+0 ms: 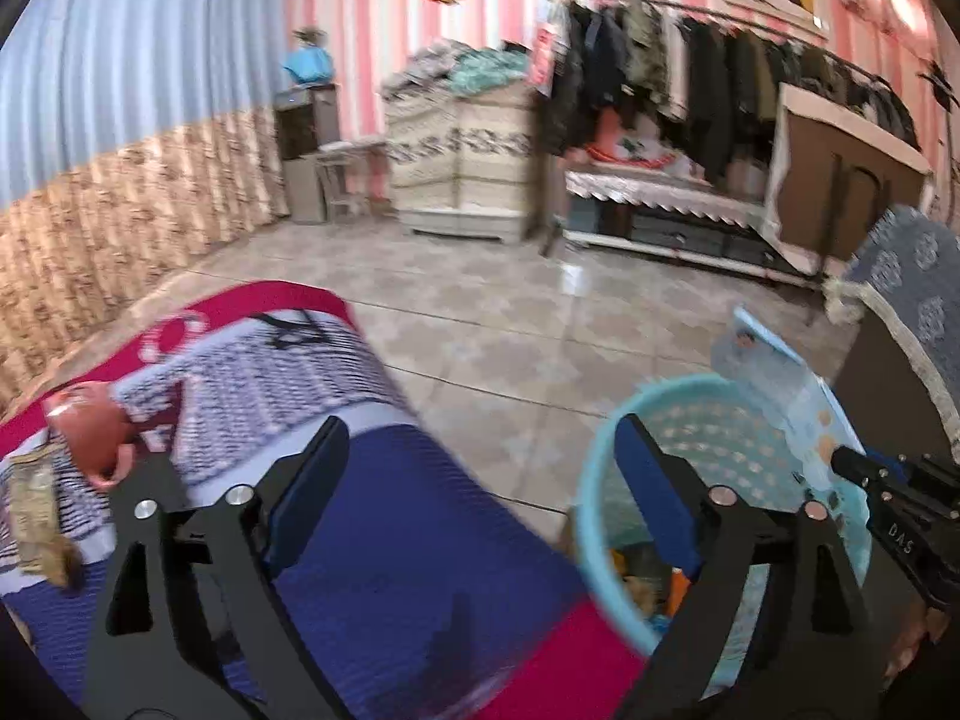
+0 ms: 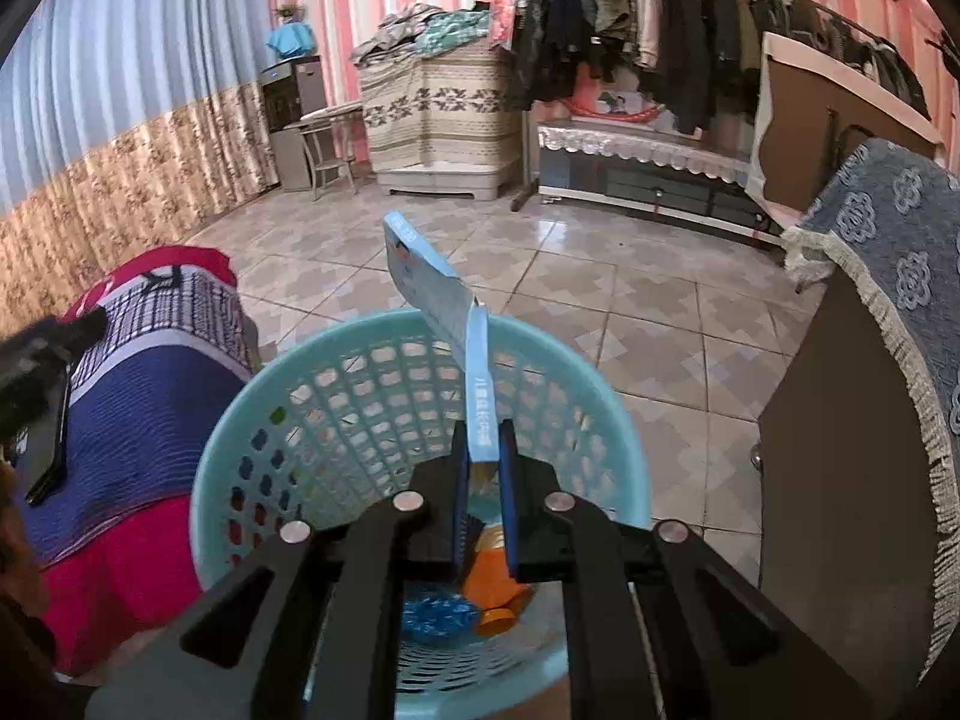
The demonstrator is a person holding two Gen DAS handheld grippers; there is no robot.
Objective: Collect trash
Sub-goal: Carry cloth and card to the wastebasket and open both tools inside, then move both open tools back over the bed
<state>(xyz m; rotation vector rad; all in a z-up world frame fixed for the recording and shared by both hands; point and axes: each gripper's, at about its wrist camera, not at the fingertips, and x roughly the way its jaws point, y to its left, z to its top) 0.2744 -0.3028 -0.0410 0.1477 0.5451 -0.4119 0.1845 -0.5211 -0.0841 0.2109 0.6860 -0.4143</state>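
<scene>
The right gripper (image 2: 483, 468) is clamped tight on a flat light-blue carton (image 2: 441, 294), whose long axis runs up and away from its jaws, hanging right over the teal basket (image 2: 240, 426) below. A release here should drop it straight in. The left gripper (image 1: 480, 468) stands wide and empty, with the basket rim just off its right finger, the striped blanket (image 1: 372, 510) under it. Orange and blue scraps in the basket bottom are half hidden by the jaws; the left view is smeared with blur.
</scene>
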